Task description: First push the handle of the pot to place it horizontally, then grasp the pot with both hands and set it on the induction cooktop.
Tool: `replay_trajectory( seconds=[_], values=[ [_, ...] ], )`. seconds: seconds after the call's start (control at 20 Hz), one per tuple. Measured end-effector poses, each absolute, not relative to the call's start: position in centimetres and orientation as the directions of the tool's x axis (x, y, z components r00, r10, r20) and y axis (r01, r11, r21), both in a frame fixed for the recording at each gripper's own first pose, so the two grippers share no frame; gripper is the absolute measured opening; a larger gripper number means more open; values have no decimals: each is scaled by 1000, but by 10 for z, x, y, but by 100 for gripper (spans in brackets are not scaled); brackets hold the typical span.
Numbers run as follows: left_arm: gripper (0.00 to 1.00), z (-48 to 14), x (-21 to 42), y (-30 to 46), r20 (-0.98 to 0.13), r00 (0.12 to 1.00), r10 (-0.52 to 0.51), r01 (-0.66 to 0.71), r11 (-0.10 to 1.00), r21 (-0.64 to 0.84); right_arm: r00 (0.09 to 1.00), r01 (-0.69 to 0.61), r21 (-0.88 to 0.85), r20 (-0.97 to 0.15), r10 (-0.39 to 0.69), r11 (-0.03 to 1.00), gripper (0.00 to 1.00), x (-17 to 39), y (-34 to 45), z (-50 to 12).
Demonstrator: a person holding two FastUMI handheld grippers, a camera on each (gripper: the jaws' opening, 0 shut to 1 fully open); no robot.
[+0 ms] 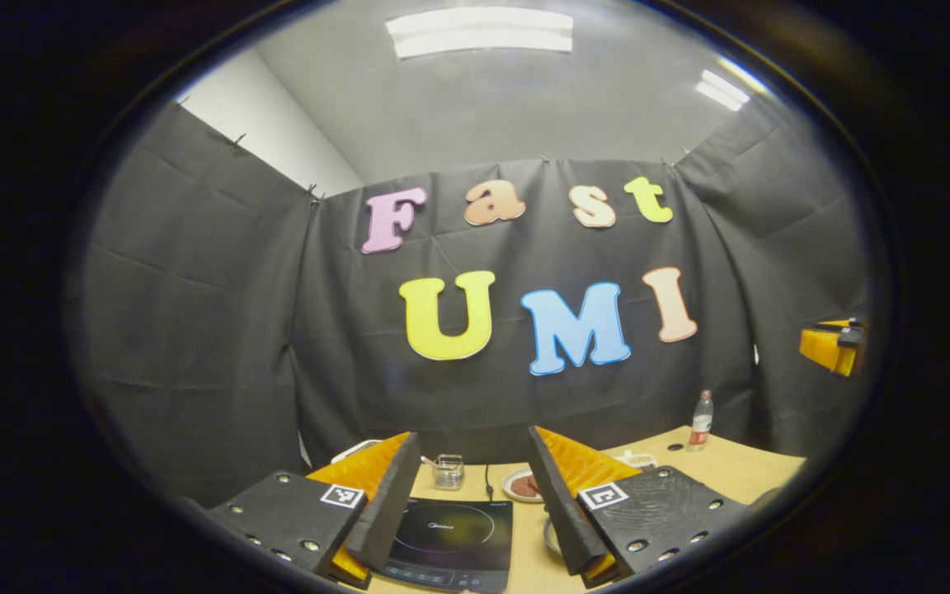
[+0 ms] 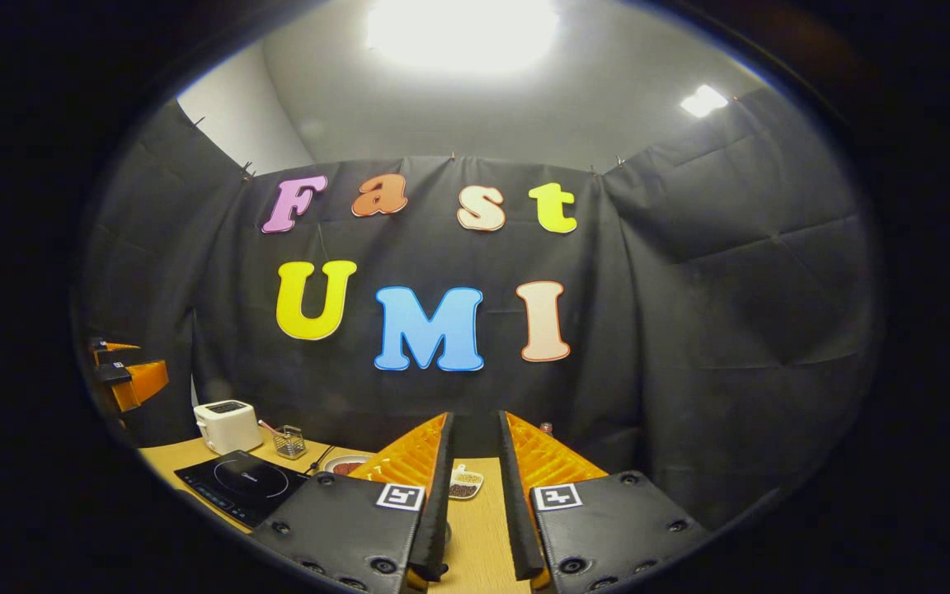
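Note:
The black induction cooktop (image 1: pixel 450 536) lies flat on the wooden table, seen between my left gripper's (image 1: pixel 472 435) fingers, which stand wide apart and hold nothing. A pale curved rim (image 1: pixel 552 536) peeks out behind its right finger; I cannot tell if it is the pot. In the right gripper view the cooktop (image 2: pixel 240 483) sits at the lower left. My right gripper (image 2: pixel 473 416) is raised over the table with a narrow gap between its fingers and nothing in it. Each gripper appears at the edge of the other's view: right gripper (image 1: pixel 834 346), left gripper (image 2: pixel 124 375).
Behind the cooktop stand a small wire basket (image 1: pixel 448 470), a plate of food (image 1: pixel 522 485) and a white toaster (image 2: pixel 228 425). A bottle (image 1: pixel 700 421) stands at the far right of the table (image 1: pixel 739 470). A small dish (image 2: pixel 464 483) lies ahead of the right gripper.

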State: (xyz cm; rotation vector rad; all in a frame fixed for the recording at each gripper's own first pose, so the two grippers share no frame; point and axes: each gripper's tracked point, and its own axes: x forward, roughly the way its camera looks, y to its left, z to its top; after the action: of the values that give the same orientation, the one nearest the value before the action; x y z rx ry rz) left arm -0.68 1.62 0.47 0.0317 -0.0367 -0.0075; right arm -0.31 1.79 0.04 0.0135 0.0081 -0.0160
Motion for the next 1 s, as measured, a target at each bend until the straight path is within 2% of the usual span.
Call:
replay_trajectory(
  seconds=[0.1,0.15,0.25,0.35,0.7,0.85,1.0],
  values=[
    [77,5,-8,21,36,999,-9,8,1000,30,1000,6,8,-1,-6,1000,30,-5,25,1],
    [77,3,-8,24,35,999,-8,7,1000,30,1000,11,6,9,-11,1000,17,5,24,1],
    [77,3,-9,31,37,999,-6,5,1000,27,1000,-15,13,-6,15,1000,0,-1,35,-2],
    [77,2,-9,37,39,999,-9,8,1000,24,998,-53,0,-46,53,999,2,-2,50,-13],
    [77,-16,-10,76,25,1000,-6,6,1000,6,961,-186,8,-207,184,982,0,0,97,-60],
    [77,-21,-12,95,19,1000,-7,7,1000,4,921,-256,39,-293,256,966,2,-9,122,-94],
    [77,-28,-14,109,10,1000,-4,4,1000,-4,882,-295,31,-376,284,955,3,-18,135,-124]
  ],
)
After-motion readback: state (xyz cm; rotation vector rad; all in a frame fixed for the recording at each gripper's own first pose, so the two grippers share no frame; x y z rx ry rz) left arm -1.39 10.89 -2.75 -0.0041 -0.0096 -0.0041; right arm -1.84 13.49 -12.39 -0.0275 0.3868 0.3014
